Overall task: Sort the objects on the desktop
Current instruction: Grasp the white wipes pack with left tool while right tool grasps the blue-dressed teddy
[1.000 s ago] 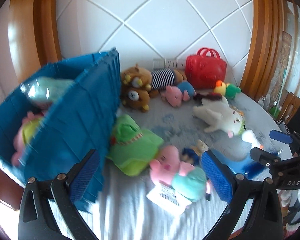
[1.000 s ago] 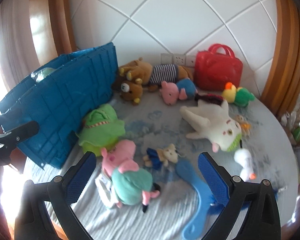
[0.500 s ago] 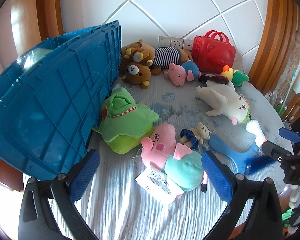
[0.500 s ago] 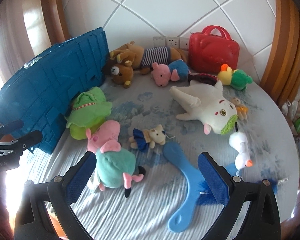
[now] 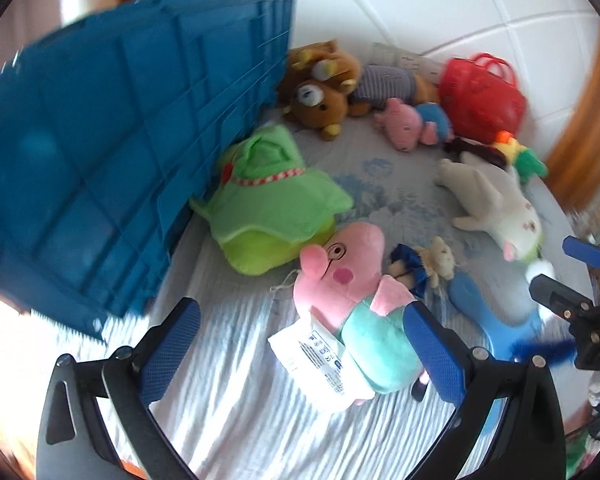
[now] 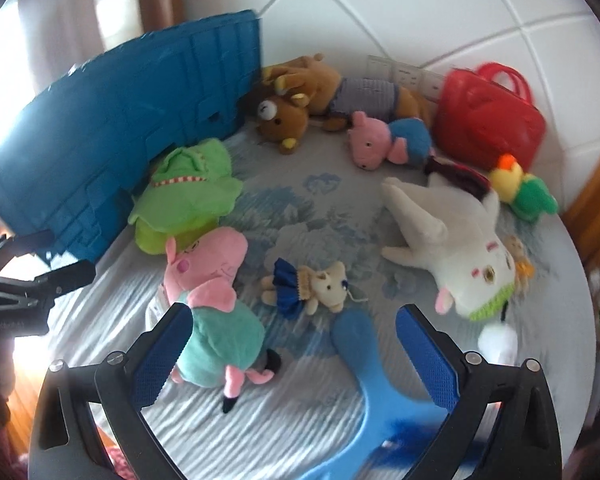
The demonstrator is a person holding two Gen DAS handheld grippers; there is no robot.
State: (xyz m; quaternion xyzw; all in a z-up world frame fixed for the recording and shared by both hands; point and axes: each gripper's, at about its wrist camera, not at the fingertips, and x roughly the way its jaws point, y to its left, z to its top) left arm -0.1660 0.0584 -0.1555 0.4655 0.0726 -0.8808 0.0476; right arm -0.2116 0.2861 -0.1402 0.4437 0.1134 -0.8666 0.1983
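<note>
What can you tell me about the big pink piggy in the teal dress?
The pink plush pig in a teal dress is soft and fuzzy, with a long snout, rosy cheek, pink arms and dark feet. It lies on its side on the striped cloth, head against the green plush toy. A white paper tag hangs from it. Neither tongs touch it.

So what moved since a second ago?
Both tongs, the left tongs and right tongs, dropped closer to the pig in the teal dress, still open and empty. The blue crate and the toys stayed put.
</note>
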